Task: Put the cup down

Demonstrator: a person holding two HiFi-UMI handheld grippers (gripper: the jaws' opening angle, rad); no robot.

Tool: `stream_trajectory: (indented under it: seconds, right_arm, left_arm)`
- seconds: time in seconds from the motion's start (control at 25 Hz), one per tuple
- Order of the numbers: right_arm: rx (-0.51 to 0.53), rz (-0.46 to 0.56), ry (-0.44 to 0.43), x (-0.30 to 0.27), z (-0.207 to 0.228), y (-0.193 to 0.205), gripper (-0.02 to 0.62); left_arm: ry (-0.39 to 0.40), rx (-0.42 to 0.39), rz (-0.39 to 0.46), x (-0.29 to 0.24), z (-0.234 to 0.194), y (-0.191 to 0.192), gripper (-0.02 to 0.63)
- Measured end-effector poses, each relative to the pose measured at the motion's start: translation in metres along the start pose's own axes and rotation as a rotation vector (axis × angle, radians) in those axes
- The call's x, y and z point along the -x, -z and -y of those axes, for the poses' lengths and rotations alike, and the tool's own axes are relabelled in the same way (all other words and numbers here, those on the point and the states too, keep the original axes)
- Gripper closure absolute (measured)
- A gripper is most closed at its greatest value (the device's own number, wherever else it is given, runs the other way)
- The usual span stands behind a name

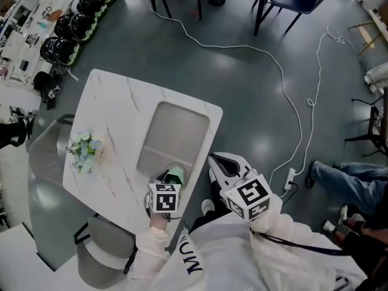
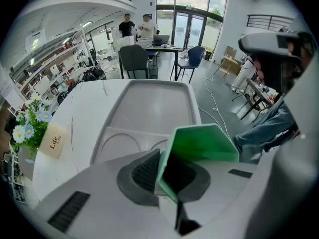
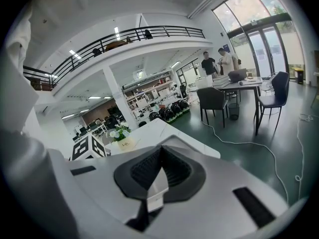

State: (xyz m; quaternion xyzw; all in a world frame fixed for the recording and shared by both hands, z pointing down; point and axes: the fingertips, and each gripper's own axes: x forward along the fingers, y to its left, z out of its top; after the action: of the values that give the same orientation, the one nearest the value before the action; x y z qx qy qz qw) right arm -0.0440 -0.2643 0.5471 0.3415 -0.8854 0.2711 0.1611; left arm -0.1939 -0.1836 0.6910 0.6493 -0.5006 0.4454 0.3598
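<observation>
L jaws clamped on wall of green cup (image 2: 202, 146), rim side toward camera; left gripper (image 2: 162, 172) aimed steeply down. Cup hangs at near end of grey tray (image 2: 149, 101) on white worktop (image 2: 84, 108); base touching tray or not: can't tell. R jaws shut, nothing between; right gripper (image 3: 159, 171) off worktop edge, idle.

Step, prob.: set-down in hand, not done. Next calls for: base flat on tray, then L jaws open, lift clear w/o tipping cup. Flowers (image 2: 27, 128) well apart, no obstacle.
</observation>
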Motion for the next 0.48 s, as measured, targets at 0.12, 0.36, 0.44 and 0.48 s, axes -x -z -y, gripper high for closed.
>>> stream_trajectory:
  seconds: [0.12, 0.36, 0.44, 0.48]
  right_arm:
    - [-0.006, -0.005, 0.001, 0.000, 0.005, 0.000, 0.589]
    - [-0.019, -0.008, 0.004, -0.004, 0.010, 0.000, 0.589]
    - [-0.023, -0.008, 0.002, -0.004, 0.011, 0.000, 0.589]
    - [-0.025, -0.008, 0.002, -0.004, 0.012, 0.000, 0.589]
  left_arm:
    - [0.003, -0.003, -0.026, -0.003, 0.000, 0.000, 0.583]
    - [0.008, -0.019, -0.064, -0.008, 0.000, 0.002, 0.583]
    - [0.010, -0.028, -0.077, -0.010, 0.001, 0.003, 0.583]
    - [0.010, -0.033, -0.084, -0.010, 0.001, 0.003, 0.583]
